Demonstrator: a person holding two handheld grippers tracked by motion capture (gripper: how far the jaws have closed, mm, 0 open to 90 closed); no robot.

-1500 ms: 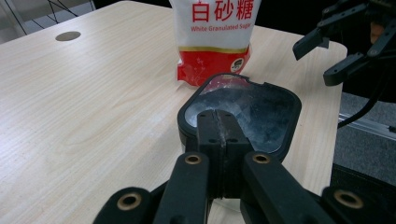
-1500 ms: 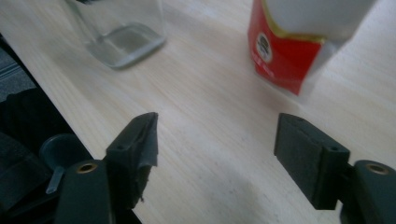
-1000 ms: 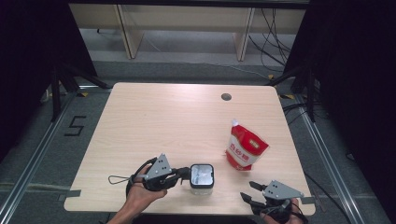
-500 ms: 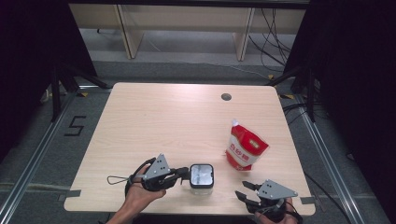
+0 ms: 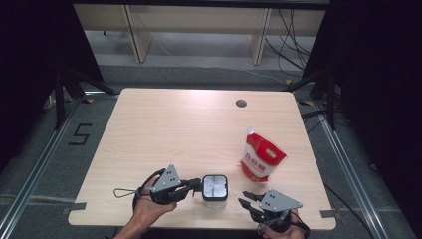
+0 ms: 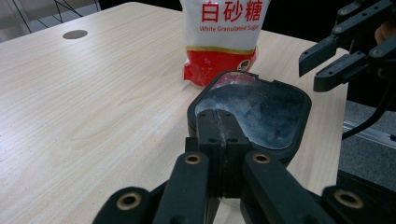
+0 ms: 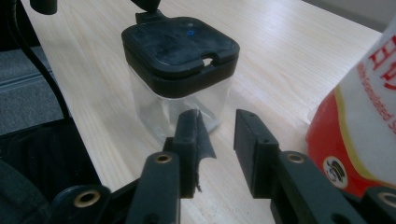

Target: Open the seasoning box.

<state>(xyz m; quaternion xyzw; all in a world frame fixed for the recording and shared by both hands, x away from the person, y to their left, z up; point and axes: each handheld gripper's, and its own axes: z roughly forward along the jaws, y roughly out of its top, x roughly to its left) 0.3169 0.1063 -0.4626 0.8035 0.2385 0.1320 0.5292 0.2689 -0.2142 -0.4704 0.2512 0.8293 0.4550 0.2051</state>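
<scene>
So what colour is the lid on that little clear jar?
Black, on the jar's lid; it shows best in the right gripper view.

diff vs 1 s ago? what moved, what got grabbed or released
The right claw slid left along the near table edge toward the clear jar, its jaws closing partway with nothing between them; a gap remains. Nothing was grabbed or released. Unchanged: the left claw clamped on the jar's black lid rim, the jar in place, the sugar bag upright.
</scene>
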